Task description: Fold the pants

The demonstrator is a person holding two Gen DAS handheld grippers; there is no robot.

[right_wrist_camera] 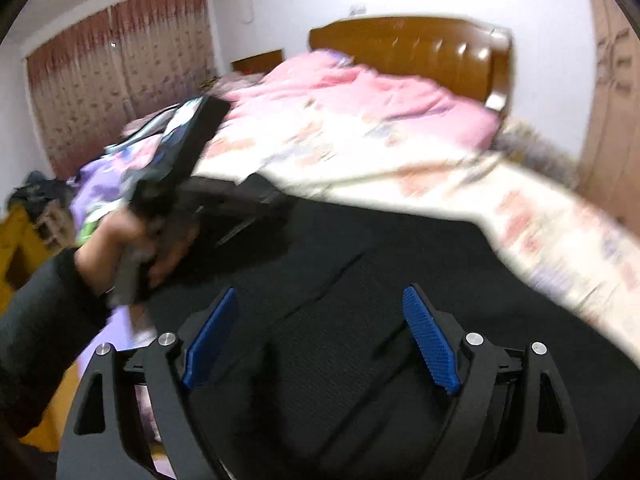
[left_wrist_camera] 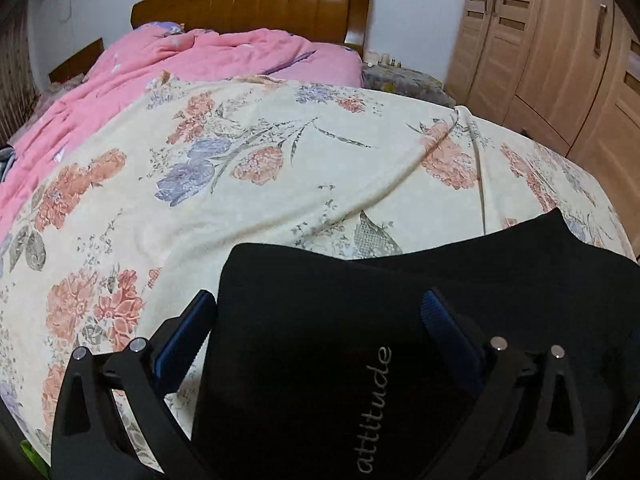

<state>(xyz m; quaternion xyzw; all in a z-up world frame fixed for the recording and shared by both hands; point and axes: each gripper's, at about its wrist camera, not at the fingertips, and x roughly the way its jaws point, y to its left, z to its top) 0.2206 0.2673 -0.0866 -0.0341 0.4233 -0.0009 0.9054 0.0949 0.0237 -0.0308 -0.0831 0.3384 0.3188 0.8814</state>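
Black pants (left_wrist_camera: 320, 344) with grey "attitude" lettering lie folded on the floral bedspread (left_wrist_camera: 248, 184) near the bed's front edge. My left gripper (left_wrist_camera: 316, 312) is open, its blue pads straddling the pants' left portion just above the cloth. In the right wrist view the pants (right_wrist_camera: 360, 280) spread dark below my right gripper (right_wrist_camera: 320, 308), which is open and hovers over them. That view is blurred by motion. The left hand holding its gripper (right_wrist_camera: 168, 200) shows at the left there.
A pink quilt (left_wrist_camera: 192, 64) lies heaped toward the wooden headboard (left_wrist_camera: 260, 4). A wardrobe (left_wrist_camera: 552, 52) stands at the right. Purple and mixed clothes (right_wrist_camera: 120, 168) are piled at the bed's left, with curtains (right_wrist_camera: 112, 80) behind.
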